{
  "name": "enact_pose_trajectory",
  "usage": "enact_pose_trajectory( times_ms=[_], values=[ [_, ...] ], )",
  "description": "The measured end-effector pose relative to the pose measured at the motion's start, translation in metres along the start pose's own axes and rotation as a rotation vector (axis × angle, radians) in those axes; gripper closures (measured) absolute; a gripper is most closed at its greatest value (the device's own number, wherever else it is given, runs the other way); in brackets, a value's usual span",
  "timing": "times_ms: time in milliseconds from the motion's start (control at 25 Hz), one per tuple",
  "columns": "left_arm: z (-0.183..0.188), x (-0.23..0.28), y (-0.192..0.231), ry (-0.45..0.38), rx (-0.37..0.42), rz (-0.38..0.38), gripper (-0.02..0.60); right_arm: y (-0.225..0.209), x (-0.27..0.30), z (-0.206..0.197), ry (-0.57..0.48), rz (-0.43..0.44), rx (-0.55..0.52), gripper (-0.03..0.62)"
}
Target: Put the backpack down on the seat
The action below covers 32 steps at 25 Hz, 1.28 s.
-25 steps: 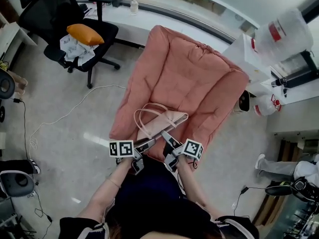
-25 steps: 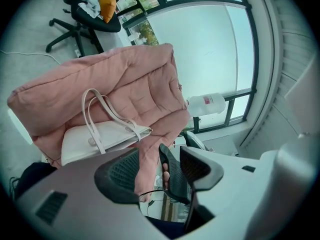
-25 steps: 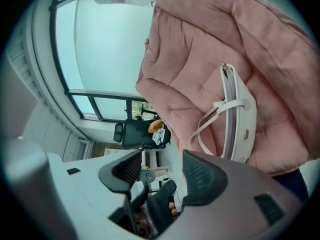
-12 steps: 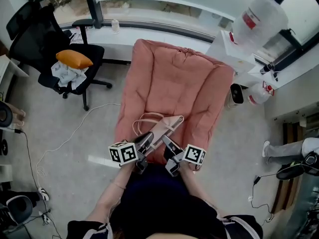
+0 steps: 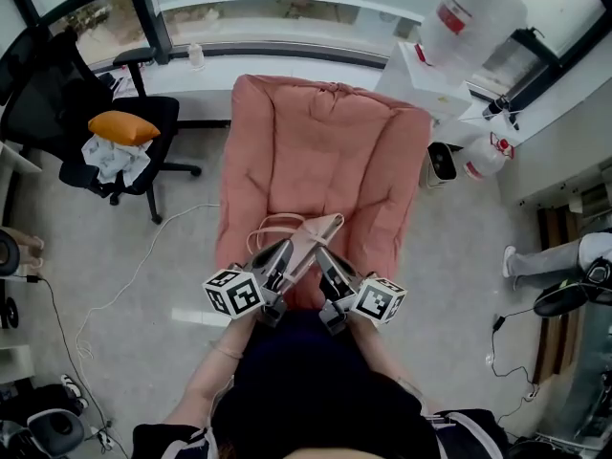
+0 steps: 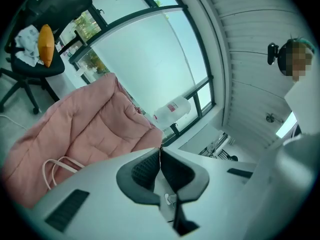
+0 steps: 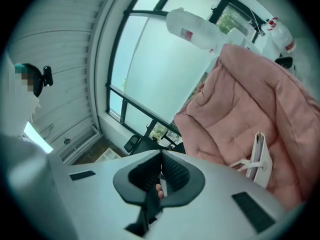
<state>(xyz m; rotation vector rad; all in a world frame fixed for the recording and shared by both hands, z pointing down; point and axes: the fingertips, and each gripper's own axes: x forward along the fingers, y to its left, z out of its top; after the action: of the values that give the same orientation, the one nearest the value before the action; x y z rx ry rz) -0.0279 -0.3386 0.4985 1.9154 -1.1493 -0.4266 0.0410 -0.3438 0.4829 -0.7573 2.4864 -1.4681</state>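
Pink backpack (image 5: 308,245) lies at the near end of the pink cushioned seat (image 5: 325,151), lower centre of the head view. Left gripper (image 5: 284,252) and right gripper (image 5: 321,256) are at its near edge. Both sets of fingers have just closed and are pressed together, with nothing visible between them.

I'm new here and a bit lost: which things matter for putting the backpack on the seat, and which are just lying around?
Part of the job: backpack, resting on the pink seat; left gripper and right gripper, jaws just closed, nothing between them.

Just lying about: black office chair, orange cushion on it, water jug.
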Motion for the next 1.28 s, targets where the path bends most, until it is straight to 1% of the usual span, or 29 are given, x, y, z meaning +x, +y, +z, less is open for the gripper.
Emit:
enact_pose_trajectory(
  times_ms=[40,120,200,280,360,480,760,920,1120,1280],
  values=[
    [0.001,0.0,-0.002,0.005,0.027,0.002,0.56,0.003,0.001,0.002,-0.005,-0.005,-0.03,0.562],
    [0.001,0.001,-0.004,0.021,0.085,0.014,0.562,0.002,0.003,0.003,-0.008,-0.033,-0.047,0.562],
    [-0.001,0.003,-0.006,0.044,0.128,0.024,0.562,-0.008,0.003,0.002,-0.001,-0.08,-0.018,0.562],
    [-0.003,0.007,-0.007,0.058,0.147,0.026,0.563,-0.02,0.0,0.002,-0.001,-0.111,0.025,0.562],
    [-0.004,0.008,-0.005,0.057,0.134,0.029,0.563,-0.027,-0.003,0.003,-0.007,-0.125,0.042,0.562],
    [-0.003,0.004,0.002,0.044,0.086,0.045,0.563,-0.032,-0.003,0.002,-0.001,-0.136,0.033,0.562],
    [-0.005,-0.006,0.019,0.02,0.004,0.116,0.562,-0.032,0.0,-0.002,0.039,-0.127,0.052,0.562],
    [-0.01,-0.009,0.024,0.026,-0.005,0.138,0.561,-0.038,-0.001,-0.002,0.034,-0.145,0.059,0.562],
    [-0.014,-0.011,0.03,0.022,-0.048,0.153,0.561,-0.042,0.0,-0.005,0.057,-0.153,0.067,0.562],
    [-0.015,-0.01,0.035,0.033,-0.055,0.173,0.563,-0.043,0.002,-0.004,0.059,-0.156,0.075,0.562]
  ],
)
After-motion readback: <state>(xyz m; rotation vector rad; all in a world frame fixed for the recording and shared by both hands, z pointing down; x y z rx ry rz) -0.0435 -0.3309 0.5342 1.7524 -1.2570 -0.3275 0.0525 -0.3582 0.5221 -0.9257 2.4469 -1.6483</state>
